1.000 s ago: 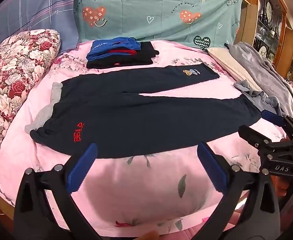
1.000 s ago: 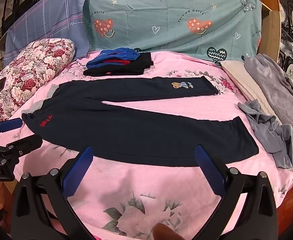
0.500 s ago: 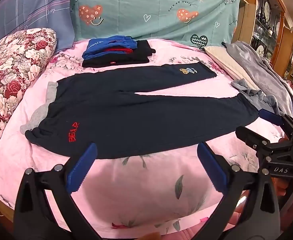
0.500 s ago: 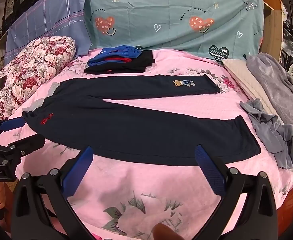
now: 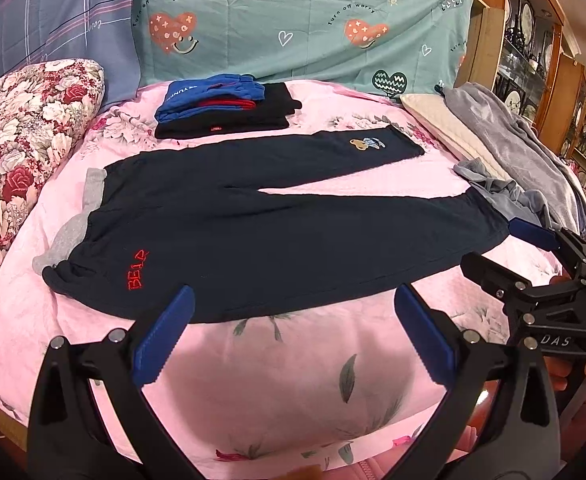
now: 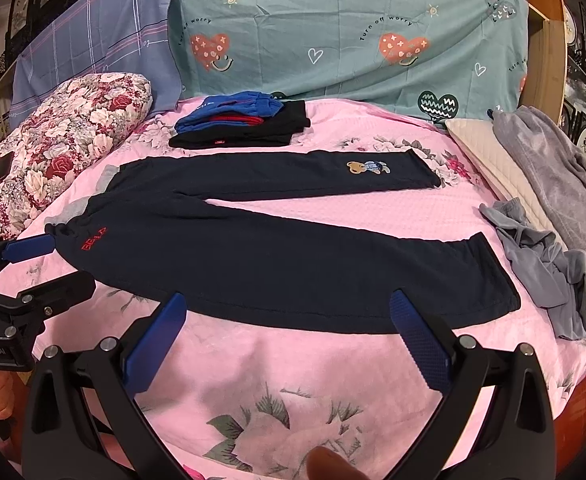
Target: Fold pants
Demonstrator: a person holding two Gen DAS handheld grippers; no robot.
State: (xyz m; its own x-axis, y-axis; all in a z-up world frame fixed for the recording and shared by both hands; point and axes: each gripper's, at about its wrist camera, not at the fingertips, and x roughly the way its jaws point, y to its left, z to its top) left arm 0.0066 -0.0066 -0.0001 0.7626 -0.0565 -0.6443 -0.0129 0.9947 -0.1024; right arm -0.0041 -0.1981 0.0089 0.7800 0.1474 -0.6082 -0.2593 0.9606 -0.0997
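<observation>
The pants [image 5: 277, 236] are laid flat on the pink bedspread [image 5: 293, 380], waistband at 9 o'clock, cuffs toward 3 o'clock, legs splayed in a V. No fold is made yet.

Against the frames of a second ago, the pants are unmoved; only slight camera drift is noted, the left view having shifted a little toward the cuff side. Judgement: both tools are still in approach, and the first grasp is pending.

The left gripper [image 5: 291, 336] is held spread wide, empty, just short of the near leg's hem edge at 6 o'clock. The right gripper [image 6: 287, 334] is likewise gaping and empty, near the same edge.

Writing read: "BEAR" [image 5: 137, 270] in red near the waistband; a bear patch [image 6: 367, 167] on the far leg; "Turn off worry" on the teal sheet [image 6: 353, 32]; "DAS" on the right tool's body in the left view; "GenRobot.AI" on the left tool's body in the right view.

A folded stack [image 5: 225, 108] lies at 12 o'clock, grey garments [image 6: 545, 264] at 3 o'clock.
</observation>
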